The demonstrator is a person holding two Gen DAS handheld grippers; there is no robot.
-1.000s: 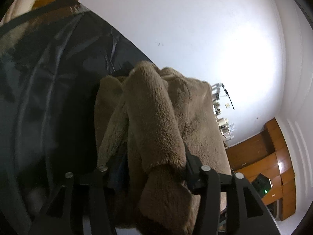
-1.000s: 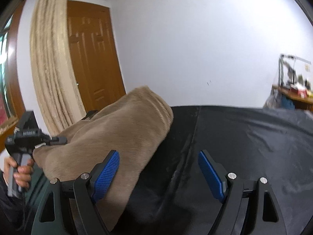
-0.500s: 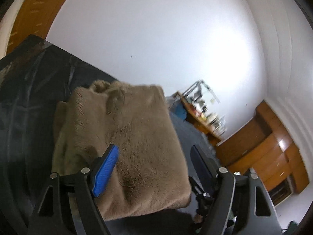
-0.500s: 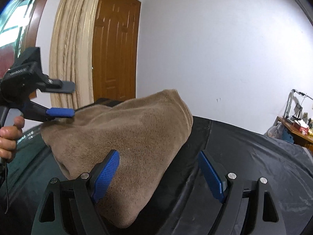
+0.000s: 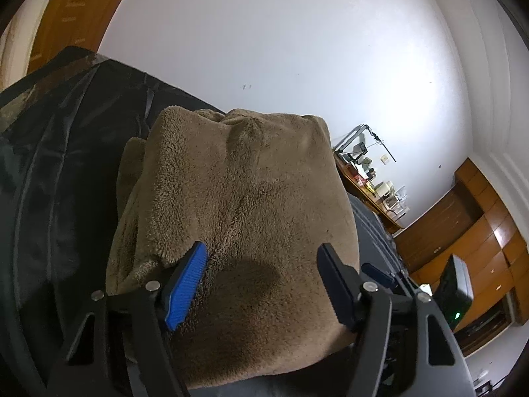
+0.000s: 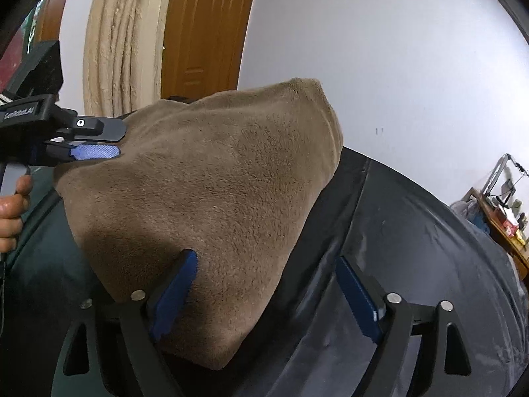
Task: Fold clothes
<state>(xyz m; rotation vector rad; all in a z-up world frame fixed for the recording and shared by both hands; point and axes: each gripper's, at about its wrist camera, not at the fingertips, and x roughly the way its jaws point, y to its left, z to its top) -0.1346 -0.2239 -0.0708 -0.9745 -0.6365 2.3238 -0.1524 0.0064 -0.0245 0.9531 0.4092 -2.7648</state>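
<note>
A brown fleece garment point(image 5: 238, 205) lies folded in a thick pile on the black sheet point(image 5: 59, 172) over the table. My left gripper point(image 5: 263, 251) hovers over the pile's near edge, open, its jaws closing, with fleece under and between the blue pads but not pinched. In the right wrist view the same fleece garment point(image 6: 211, 192) fills the left half. My right gripper point(image 6: 266, 258) is open and its jaws are opening; its left pad point(image 6: 175, 294) rests against the pile's near corner, the other over the bare black sheet point(image 6: 413, 238). The left gripper point(image 6: 112, 140) shows at the pile's far side.
A person's hand point(image 6: 11, 211) holds the left gripper's handle. A wooden door point(image 6: 205, 29) and a cream curtain point(image 6: 125, 39) stand behind the table. A cluttered desk point(image 5: 370, 178) and wooden cabinets point(image 5: 479, 225) are off to the right.
The left gripper let go of the fleece fold it was pinching and drew back; the fold now lies flat on the pile. The right gripper rolled and sank closer to the pile's corner.
</note>
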